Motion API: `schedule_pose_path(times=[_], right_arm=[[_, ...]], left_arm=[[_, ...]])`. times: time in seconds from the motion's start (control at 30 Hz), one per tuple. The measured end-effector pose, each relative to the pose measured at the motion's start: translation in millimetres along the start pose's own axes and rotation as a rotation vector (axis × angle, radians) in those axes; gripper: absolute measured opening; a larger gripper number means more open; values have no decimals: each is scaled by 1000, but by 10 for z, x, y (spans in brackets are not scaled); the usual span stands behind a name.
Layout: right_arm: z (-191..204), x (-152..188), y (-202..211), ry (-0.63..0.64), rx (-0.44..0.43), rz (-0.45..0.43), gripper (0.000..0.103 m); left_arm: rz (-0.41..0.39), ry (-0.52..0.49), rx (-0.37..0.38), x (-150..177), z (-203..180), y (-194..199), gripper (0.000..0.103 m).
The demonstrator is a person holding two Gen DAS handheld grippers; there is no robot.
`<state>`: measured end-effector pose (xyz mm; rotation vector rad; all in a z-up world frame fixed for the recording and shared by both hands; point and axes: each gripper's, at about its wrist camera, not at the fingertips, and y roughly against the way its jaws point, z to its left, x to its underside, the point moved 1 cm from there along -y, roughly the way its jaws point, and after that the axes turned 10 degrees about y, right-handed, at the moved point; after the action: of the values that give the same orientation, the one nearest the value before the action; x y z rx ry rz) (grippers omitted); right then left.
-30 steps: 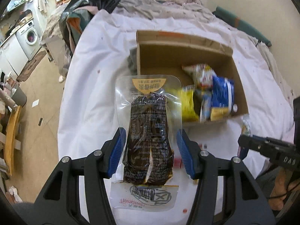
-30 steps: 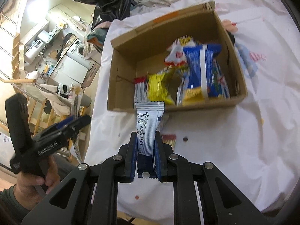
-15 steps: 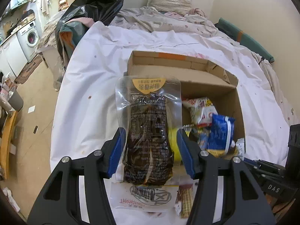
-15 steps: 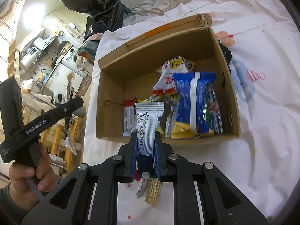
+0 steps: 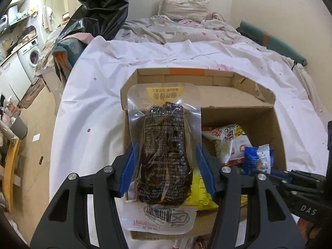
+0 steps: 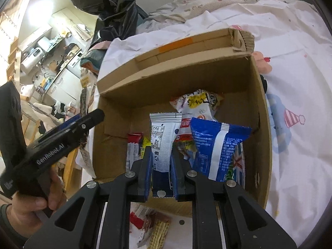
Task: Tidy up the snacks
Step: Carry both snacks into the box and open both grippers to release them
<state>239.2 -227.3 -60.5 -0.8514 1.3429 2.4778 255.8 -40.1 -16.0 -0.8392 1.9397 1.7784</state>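
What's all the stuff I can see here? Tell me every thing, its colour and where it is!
Brown cardboard box: one, open, on the white sheet.
White bed sheet: one, with small dots, under the box.
Clear vacuum pack of dark brown food: one, yellow label, held above the box's near left corner.
White and blue snack wrapper: one, held over the box.
Big blue snack bag: one, inside the box, right side.
White snack bag with yellow print: one, at the box's back.
Yellow snack bag: one, inside the box, partly hidden.
Black plastic bag: one, beyond the sheet, left.
White washing machine: one, far left.
Left gripper: black, blue jaws shut on the vacuum pack.
Right gripper: black, blue jaws shut on the wrapper.
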Motion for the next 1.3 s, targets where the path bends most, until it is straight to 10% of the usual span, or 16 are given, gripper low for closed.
schedule_pose_path(times=[0.83, 0.97, 1.03, 1.1, 1.3], right_arm=[[-33, 17, -142, -43, -27, 26, 21], [-15, 1, -86, -37, -26, 1, 21], [-18, -12, -51, -39, -16, -10, 29], [-39, -13, 5, -56, -20, -41, 65], [-27, -24, 29, -51, -10, -52, 69]], left_arm=[[26, 7, 5, 41, 46, -177, 58], [15, -4, 1, 48, 29, -136, 78], [-6, 2, 5, 42, 32, -81, 90], [-19, 4, 13, 34, 32, -39, 92], [-14, 5, 17, 47, 48, -8, 92]])
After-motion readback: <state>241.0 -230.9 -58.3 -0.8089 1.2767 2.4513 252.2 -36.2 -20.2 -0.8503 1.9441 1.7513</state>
